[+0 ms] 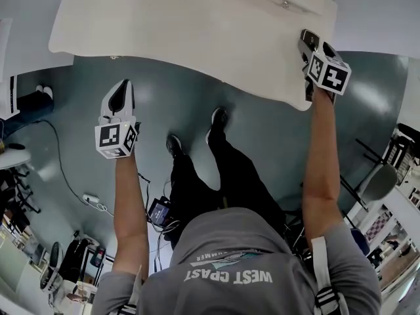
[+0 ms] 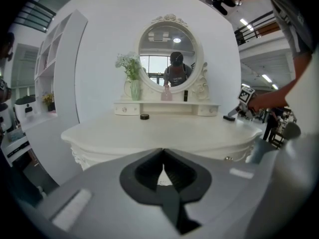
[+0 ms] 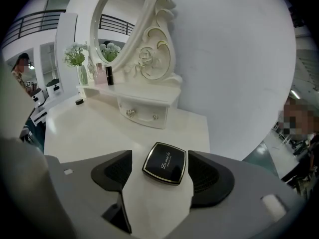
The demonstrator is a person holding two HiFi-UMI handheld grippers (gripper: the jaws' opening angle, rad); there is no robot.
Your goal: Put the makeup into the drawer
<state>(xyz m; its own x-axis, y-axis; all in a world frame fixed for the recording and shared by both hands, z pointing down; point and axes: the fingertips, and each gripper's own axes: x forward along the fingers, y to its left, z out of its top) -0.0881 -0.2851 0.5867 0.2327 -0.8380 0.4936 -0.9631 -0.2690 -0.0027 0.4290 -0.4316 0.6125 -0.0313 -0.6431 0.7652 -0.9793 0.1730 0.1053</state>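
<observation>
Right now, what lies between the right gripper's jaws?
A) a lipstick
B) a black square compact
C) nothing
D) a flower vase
B: the right gripper view shows a black compact lying on the white table between the right gripper's spread jaws.

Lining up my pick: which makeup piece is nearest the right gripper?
The square black compact with gold rim, lying on the tabletop between the open jaws of the right gripper. The small black pot and dark tube sit far off near the mirror.
</observation>
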